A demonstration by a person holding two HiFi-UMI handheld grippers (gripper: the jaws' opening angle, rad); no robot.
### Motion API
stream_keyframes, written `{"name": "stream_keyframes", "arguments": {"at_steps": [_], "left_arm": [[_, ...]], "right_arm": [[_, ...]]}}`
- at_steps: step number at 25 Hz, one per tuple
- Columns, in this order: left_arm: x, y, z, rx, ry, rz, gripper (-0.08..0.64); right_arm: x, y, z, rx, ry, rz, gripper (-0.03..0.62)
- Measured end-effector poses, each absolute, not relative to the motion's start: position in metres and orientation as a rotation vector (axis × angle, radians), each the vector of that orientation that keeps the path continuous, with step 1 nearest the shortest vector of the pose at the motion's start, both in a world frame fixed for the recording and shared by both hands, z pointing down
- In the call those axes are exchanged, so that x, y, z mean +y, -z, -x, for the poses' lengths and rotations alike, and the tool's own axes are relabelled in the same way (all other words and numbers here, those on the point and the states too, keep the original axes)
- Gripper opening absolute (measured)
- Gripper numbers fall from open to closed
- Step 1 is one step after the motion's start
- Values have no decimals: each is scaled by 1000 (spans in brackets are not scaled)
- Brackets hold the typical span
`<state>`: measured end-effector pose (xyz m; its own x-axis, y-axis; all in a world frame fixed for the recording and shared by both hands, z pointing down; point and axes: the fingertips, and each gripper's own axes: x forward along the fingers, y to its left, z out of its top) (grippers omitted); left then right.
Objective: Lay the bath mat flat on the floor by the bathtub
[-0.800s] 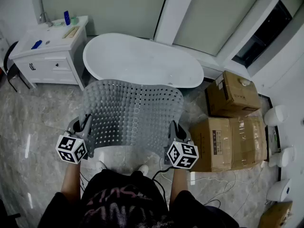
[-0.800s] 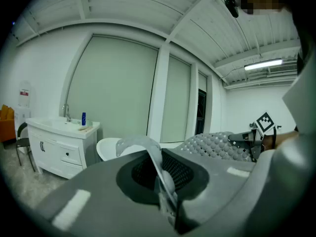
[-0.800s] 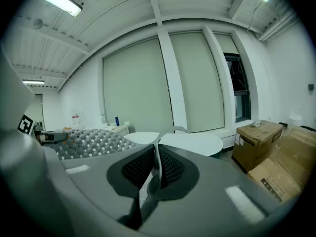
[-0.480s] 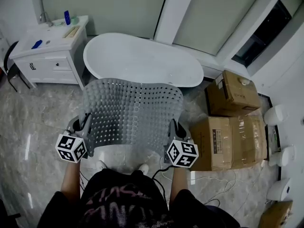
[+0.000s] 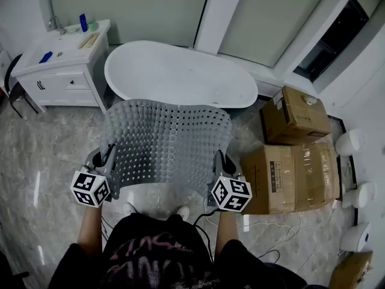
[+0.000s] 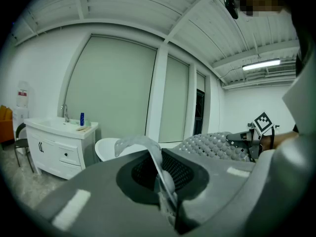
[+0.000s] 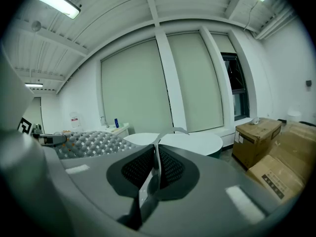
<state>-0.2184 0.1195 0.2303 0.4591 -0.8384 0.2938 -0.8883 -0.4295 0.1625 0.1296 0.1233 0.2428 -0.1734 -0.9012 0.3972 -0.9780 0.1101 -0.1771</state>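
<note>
Nothing much has shifted since a moment ago: I hold the bath mat [image 5: 168,143] in the air at the same height, spread between both claws. My left gripper [image 5: 107,157] is clamped on its left edge and my right gripper [image 5: 220,161] on its right edge. The mat's arched far edge shows against the near rim of the bathtub [image 5: 180,74]. Marble floor [image 5: 42,155] lies open below the mat and to my left. Cardboard boxes [image 5: 295,173] crowd the right side, near my right gripper. A white vanity cabinet [image 5: 60,71] stands left of the tub, before drawn blinds [image 5: 138,5].
</note>
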Motion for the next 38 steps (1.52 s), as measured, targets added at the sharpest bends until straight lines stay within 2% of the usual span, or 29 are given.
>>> {"name": "stream_keyframes", "arguments": {"at_steps": [22,31,38], "left_arm": [[120,-266,126,-1484,-451,-2356,20],[93,-294,143,-1426,-432,-2317,20],[53,-321,179,-1329,-394,-2309,20]], "right_arm": [[116,-298,-217,-2226,-758,-1763,44],[94,-307,-201,-2157,-739,-1750,44],[65,-306,-156,-2105,-673,-1754,44]]}}
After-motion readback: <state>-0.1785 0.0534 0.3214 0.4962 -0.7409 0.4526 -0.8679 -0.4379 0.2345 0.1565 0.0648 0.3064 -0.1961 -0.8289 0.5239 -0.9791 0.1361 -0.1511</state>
